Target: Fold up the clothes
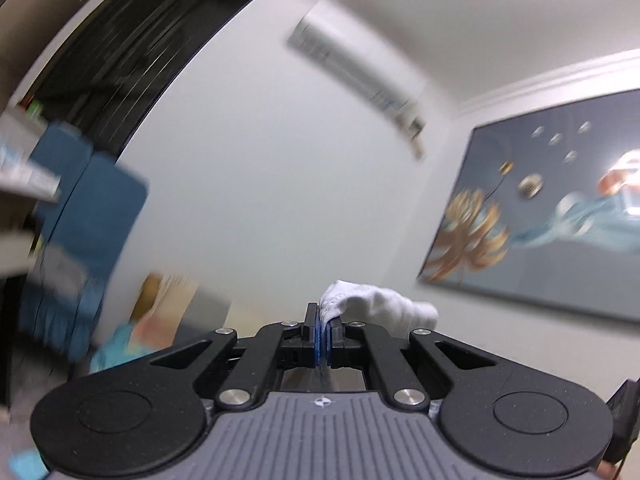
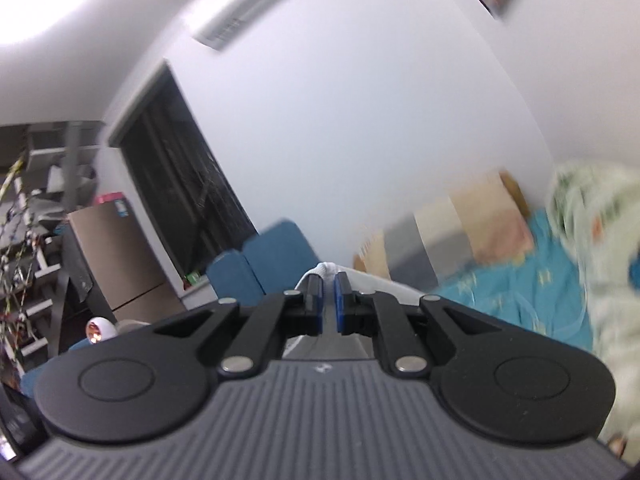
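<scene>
- Left wrist view: the left gripper (image 1: 322, 322) pinches a hemmed edge of the white garment (image 1: 380, 302), which bunches toward 2 o'clock.
- Right gripper (image 2: 328, 292) pinches a white fabric edge (image 2: 322, 269) at 12 o'clock.
- The cloth looks light and limp; hems are probably the best hold.

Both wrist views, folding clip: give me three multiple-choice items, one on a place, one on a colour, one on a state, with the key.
1. Where does the framed painting hang in the left wrist view?
A. on the wall to the right
B. on the ceiling
C. on the dark doorway

2. What colour is the cloth in the left gripper?
A. red
B. white
C. black

3. How does the right gripper stand?
A. wide open and empty
B. out of view
C. closed on white cloth

Key: 1 A, the frame fills the right wall; 2 B, a pale bunch sticks out past the blue pads; 3 C, fabric sits pinched between the nearly shut pads.
</scene>
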Motion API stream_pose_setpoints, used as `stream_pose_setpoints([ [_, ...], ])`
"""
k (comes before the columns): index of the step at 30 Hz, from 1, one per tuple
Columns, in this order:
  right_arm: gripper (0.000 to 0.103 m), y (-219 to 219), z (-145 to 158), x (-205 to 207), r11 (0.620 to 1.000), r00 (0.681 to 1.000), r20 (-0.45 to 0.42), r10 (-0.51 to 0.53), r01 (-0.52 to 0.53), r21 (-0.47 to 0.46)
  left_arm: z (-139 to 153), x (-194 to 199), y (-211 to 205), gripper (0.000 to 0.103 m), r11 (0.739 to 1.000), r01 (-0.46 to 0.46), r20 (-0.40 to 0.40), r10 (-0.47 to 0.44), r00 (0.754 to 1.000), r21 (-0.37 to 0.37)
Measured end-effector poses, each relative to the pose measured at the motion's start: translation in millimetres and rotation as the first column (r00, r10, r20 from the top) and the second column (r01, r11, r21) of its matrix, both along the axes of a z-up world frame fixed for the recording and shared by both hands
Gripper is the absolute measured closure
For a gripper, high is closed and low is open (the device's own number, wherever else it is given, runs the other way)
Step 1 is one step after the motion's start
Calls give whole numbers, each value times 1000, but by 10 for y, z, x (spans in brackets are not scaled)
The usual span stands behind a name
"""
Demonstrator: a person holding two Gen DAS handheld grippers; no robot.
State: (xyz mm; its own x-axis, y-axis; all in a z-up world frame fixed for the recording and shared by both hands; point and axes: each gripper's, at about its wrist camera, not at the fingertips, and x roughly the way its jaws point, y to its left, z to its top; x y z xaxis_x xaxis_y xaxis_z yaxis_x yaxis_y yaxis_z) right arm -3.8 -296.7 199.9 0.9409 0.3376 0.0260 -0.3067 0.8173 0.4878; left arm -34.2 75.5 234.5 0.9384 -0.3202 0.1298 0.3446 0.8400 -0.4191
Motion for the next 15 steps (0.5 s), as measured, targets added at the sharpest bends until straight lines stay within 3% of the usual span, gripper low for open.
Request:
stream_pose_setpoints([
  [7,94,122,1041,-675,998,990,139,-36,43,-44,1194,-728,-114,100,995,-13,116,2,993,95],
  [15,94,112,1828,-1502,993,965,252,-78,98,-68,1982,-1665,-252,100,993,-12,202,-11,979,116],
])
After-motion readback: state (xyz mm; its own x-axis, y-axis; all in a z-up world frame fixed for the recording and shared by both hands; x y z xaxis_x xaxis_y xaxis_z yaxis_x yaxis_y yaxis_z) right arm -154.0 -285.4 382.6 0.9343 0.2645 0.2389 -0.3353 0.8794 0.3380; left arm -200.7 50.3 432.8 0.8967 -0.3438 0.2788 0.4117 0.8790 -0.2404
